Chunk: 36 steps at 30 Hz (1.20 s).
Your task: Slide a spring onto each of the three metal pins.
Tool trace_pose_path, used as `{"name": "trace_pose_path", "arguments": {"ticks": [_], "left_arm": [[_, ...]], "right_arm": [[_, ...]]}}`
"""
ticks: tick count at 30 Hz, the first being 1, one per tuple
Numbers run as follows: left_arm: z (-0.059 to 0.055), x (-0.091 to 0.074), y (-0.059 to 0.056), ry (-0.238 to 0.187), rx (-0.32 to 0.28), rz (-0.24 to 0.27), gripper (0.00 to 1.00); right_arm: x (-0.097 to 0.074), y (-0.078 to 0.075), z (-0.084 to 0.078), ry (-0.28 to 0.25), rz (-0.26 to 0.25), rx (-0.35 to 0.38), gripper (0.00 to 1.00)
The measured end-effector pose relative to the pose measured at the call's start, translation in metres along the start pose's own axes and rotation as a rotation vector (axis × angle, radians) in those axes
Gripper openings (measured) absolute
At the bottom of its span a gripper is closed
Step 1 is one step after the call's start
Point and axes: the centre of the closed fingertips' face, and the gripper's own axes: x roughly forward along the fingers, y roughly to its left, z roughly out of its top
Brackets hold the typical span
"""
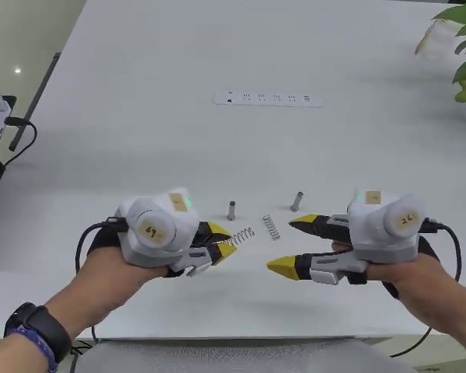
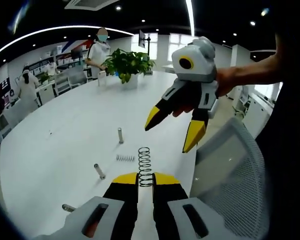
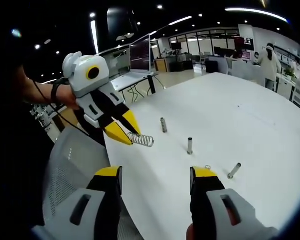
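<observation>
The left gripper (image 1: 221,241) is clenched on one end of a spring (image 1: 242,234). The right gripper (image 1: 283,245), jaws spread, faces it above a white table (image 1: 179,140).

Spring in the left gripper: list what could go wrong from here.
1. The left gripper pinches the spring by one end only, with most coils sticking out free. It may bend or flick away when pressed onto a pin.
2. The right gripper is open and holds nothing, so no pin is steadied. The upright pin could tip, and the far pin, which looks to lie on its side, could roll.
</observation>
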Motion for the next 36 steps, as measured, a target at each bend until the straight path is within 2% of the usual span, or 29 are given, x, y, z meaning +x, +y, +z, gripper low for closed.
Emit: {"name": "trace_pose_path", "arguments": {"ticks": [16, 25, 36], "left_arm": [[0.009, 0.009, -0.030, 0.011, 0.099, -0.077, 0.02], [0.014, 0.009, -0.036, 0.002, 0.122, -0.101, 0.02], [0.010, 0.009, -0.042, 0.017, 0.172, -0.125, 0.03]], "right_arm": [[0.007, 0.024, 0.006, -0.019, 0.118, -0.010, 0.35], [0.006, 0.035, 0.005, -0.023, 0.172, 0.002, 0.21], [0.001, 0.036, 0.004, -0.031, 0.189, 0.023, 0.13]]}}
